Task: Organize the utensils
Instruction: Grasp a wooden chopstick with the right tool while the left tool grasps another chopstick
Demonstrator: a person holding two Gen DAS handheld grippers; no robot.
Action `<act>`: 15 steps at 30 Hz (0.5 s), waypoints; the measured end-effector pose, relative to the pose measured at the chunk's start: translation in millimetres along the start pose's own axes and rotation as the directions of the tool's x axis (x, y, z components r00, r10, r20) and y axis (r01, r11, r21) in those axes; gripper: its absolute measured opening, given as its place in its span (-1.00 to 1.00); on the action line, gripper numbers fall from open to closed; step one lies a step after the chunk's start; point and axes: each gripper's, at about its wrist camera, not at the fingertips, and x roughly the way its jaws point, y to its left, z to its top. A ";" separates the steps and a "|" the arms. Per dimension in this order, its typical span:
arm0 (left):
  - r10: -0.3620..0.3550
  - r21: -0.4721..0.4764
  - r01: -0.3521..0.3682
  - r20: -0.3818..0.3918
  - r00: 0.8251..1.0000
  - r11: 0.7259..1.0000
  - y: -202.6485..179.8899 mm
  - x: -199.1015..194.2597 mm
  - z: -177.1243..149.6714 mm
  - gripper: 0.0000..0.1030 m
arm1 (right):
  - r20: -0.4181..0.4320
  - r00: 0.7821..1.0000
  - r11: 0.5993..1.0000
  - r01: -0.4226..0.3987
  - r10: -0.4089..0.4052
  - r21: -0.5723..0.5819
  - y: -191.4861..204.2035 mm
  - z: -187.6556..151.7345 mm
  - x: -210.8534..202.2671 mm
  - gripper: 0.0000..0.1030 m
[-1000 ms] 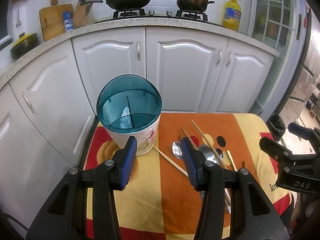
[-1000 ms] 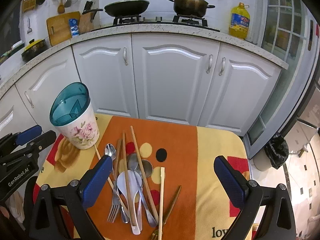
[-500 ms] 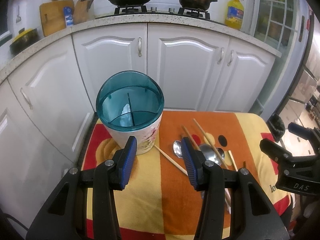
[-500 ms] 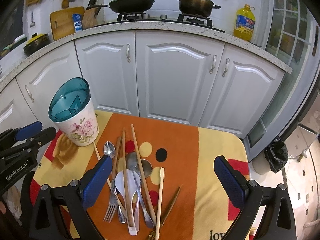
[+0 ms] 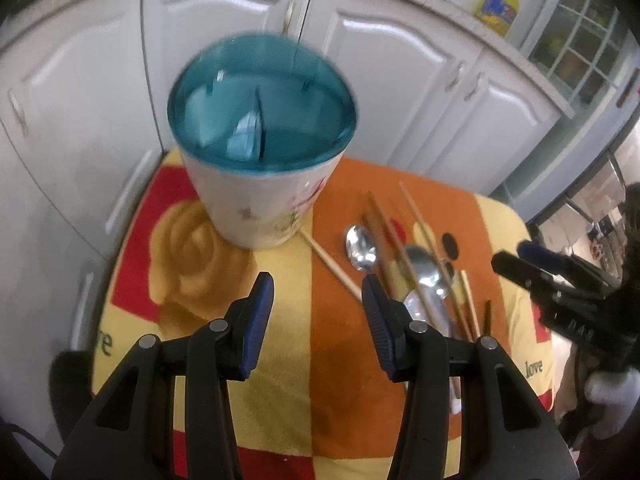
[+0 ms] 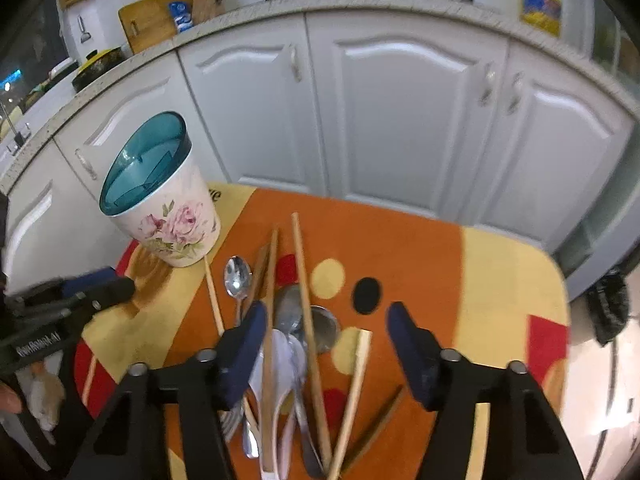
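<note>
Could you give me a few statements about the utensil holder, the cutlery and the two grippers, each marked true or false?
1. The utensil holder stands upright on the cloth. True.
2. Chopsticks already stand in the holder. False: its compartments hold no utensils.
3. The left gripper grips a spoon. False: its jaws are open and empty.
4. The right gripper, jaws just closing, hangs above the utensil pile. True.

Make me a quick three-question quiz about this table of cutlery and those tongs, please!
1. True or false: the utensil holder already has spoons inside.
2. What lies between the right tongs: A) chopsticks and spoons, B) a pot, C) nothing?
3. Are the left tongs gripping anything?

Key: 1 false, it looks empty. 2 A; the jaws have just been closing over the utensil pile without pressing it. 3 No, open over the cloth.
</note>
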 end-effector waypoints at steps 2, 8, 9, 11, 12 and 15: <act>-0.016 -0.025 0.016 -0.029 0.999 1.000 3.7 9.6 -0.8 -0.13 | -0.012 1.000 1.000 -0.023 0.023 0.005 -1.2 4.4 10.4 0.10; -0.054 -0.113 0.044 -0.088 0.995 0.993 6.3 34.7 3.1 -0.13 | -0.051 0.997 0.999 -0.052 0.051 -0.015 -0.4 20.6 40.8 0.08; -0.051 -0.119 0.040 -0.091 0.995 0.992 5.3 38.5 4.6 -0.13 | -0.056 0.997 0.998 -0.057 0.056 -0.020 -0.2 23.0 44.9 0.08; -0.040 -0.130 0.027 -0.103 0.994 0.991 3.4 47.9 6.6 -0.13 | -0.069 0.996 0.998 -0.059 0.056 -0.036 1.0 28.8 54.9 0.07; -0.036 -0.137 0.021 -0.108 0.994 0.990 2.9 53.9 6.7 -0.13 | -0.074 0.996 0.997 -0.062 0.058 -0.046 2.3 31.6 59.4 0.06; -0.019 -0.158 0.000 -0.120 0.993 0.987 1.5 65.1 10.1 -0.13 | -0.085 0.994 0.996 -0.068 0.063 -0.059 2.0 37.1 69.7 0.01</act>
